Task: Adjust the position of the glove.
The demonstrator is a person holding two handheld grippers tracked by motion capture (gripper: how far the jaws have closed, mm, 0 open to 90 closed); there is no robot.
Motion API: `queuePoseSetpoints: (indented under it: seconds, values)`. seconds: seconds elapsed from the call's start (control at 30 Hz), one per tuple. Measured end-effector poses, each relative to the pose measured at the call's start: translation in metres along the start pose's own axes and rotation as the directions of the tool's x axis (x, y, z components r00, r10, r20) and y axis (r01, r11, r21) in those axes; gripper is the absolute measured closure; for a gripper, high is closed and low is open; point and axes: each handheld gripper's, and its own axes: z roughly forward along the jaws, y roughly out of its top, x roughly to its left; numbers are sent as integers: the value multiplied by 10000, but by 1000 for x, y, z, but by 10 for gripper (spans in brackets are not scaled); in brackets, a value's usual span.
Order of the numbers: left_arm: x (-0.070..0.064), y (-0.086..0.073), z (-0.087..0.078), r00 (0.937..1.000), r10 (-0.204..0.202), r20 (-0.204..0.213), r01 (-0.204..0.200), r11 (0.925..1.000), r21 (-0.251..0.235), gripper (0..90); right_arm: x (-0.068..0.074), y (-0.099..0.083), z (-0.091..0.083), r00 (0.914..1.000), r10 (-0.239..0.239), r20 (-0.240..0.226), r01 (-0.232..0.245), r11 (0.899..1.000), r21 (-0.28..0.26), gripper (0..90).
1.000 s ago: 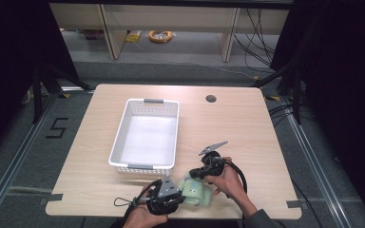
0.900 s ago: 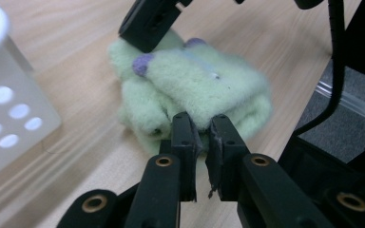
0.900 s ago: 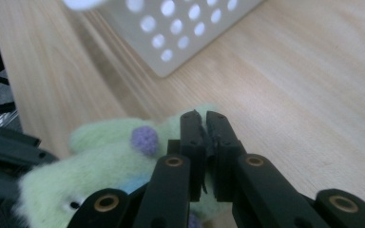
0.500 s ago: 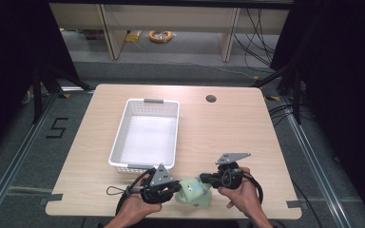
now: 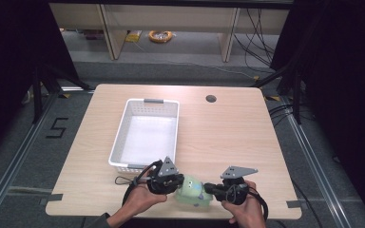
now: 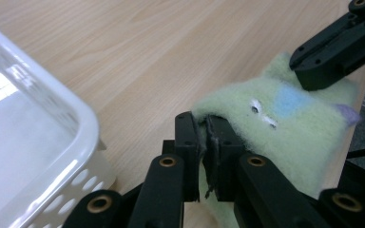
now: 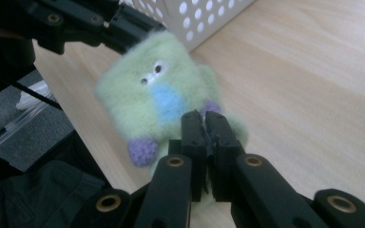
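- A fuzzy pale-green plush toy (image 5: pixel 193 191) with a blue patch and purple feet is held at the near edge of the light wooden bench (image 5: pixel 228 128).
- The left tool (image 6: pixel 203 142) is clenched on its edge.
- The right tool (image 7: pixel 205 137) is clenched on the opposite edge.
- A white perforated plastic basket (image 5: pixel 145 134) is seen just beside the toy.

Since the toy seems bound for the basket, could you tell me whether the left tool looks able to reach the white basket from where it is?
Probably yes: the left tool, shut on the green plush toy, sits beside the white basket with nothing between.
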Motion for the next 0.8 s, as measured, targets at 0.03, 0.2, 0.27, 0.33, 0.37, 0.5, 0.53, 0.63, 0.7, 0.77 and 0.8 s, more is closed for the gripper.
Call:
queuePoseSetpoints:
  seconds: [0.03, 0.2, 0.27, 0.33, 0.37, 0.5, 0.53, 0.63, 0.7, 0.77, 0.8]
  values:
    - [0, 0, 1, 9999, 154, -38, -154, 9998, 80, 838, -2, -2, 0, 9998, -192, -49, 192, 9998, -52, 877]
    - [0, 0, 4, 9992, 305, -258, -302, 9995, 88, 837, -4, -9, 6, 9997, 66, -245, -64, 10000, 61, 873]
    - [1, -3, 6, 9997, 192, -158, -190, 9997, 122, 831, -2, -12, 8, 10000, -8, 8, 8, 9999, 112, 864]
    - [2, -7, 8, 9995, 321, -69, -320, 9992, 227, 828, 0, -13, 9, 9998, 212, -56, -211, 9996, 161, 856]
    - [2, -9, 8, 9994, 313, -111, -310, 9992, 265, 825, -2, -15, 11, 10000, -72, 2, 72, 9999, 147, 843]
    - [3, -14, 7, 9998, 69, -168, -64, 9996, 263, 810, 0, -19, 10, 10000, -81, 44, 80, 9998, 201, 801]
    - [2, -15, 5, 9999, 55, -144, -51, 9996, 282, 806, 0, -20, 10, 10000, -48, -21, 48, 9997, 239, 798]
    - [3, -18, 1, 9998, 139, -106, -135, 9992, 388, 747, -1, -21, 8, 9997, 146, -198, -143, 9998, 163, 771]
    - [3, -21, -2, 9998, 27, -208, -18, 9991, 416, 714, -2, -22, 6, 9996, 206, -170, -204, 9997, 125, 720]
    - [4, -23, -4, 9999, -90, -105, 94, 9993, 351, 714, -1, -22, 2, 9996, 271, -100, -272, 9996, -56, 672]
    - [3, -24, -5, 9994, -332, -87, 334, 9992, 232, 702, -2, -21, 0, 10000, 47, 66, -46, 9999, -145, 669]
